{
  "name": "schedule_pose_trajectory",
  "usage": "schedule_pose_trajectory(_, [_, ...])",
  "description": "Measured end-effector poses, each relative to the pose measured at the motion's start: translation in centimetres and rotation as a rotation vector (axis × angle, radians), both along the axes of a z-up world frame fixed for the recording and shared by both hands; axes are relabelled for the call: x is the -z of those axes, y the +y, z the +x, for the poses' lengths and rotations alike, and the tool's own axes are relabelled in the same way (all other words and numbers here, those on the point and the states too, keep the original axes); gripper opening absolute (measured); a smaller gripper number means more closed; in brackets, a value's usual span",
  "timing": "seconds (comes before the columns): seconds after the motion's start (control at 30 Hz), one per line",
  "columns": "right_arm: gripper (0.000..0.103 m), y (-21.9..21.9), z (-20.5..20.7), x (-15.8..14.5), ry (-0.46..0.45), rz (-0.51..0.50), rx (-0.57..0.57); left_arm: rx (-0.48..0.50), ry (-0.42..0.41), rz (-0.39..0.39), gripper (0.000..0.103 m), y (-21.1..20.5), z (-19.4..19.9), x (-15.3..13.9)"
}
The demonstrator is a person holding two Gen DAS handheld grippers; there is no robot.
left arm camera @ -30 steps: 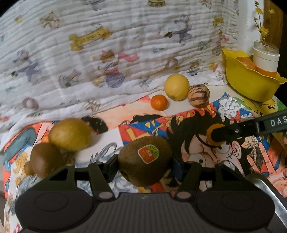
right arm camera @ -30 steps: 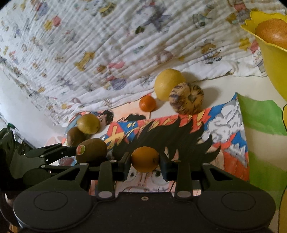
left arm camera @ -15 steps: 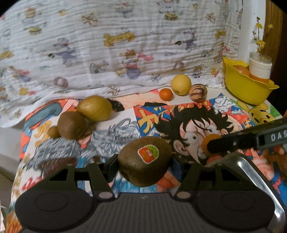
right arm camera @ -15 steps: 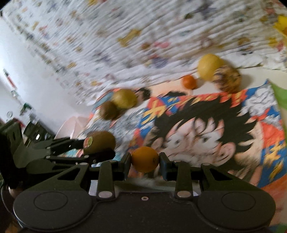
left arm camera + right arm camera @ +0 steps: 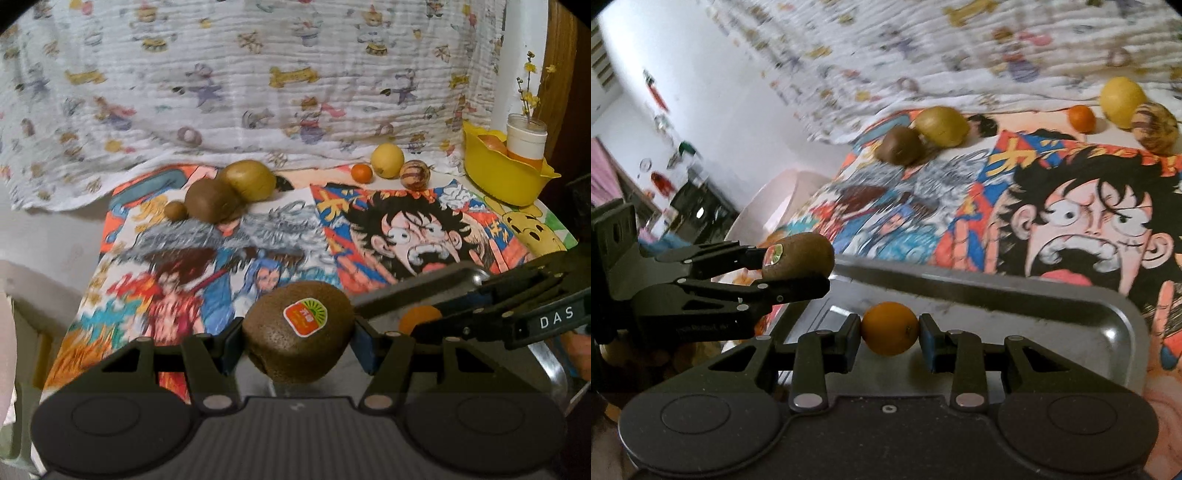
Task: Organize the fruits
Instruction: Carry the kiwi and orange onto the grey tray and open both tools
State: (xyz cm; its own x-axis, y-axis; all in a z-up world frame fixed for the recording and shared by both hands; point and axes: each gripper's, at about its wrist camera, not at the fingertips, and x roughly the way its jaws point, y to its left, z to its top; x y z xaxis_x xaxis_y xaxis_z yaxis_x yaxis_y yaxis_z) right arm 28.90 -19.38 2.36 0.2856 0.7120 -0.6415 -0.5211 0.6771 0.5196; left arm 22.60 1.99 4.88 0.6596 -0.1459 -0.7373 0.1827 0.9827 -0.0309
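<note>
We see left claw (image 5: 297, 338) clamped on stickered kiwi (image 5: 297, 330), right claw (image 5: 889, 328) pinching small orange (image 5: 889, 328), metal tray (image 5: 997, 299) beneath both

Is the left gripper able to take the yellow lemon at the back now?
Probably not yet. The left gripper is shut on a stickered kiwi, so its jaws are full. The lemon lies far off by the cloth, though nothing blocks the way.

We get dim, warm indoor light, heavy fisheye bending with dark corners, and motion smear across the patterned cloth (image 5: 923, 55).
</note>
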Motion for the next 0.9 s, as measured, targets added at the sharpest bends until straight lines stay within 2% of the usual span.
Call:
schedule_pose_trajectory(0.37, [0.036, 1.8, -1.9, 0.3, 0.006, -0.056, -0.067, -0.031, 0.035, -0.022, 0.064, 1.5, -3.1, 1.0])
schedule_pose_trajectory(0.9, [0.037, 2.1, -2.3, 0.4, 0.011, -0.105, -0.070, -0.020, 0.058, 0.034, 0.065, 1.1, -4.2, 2.0])
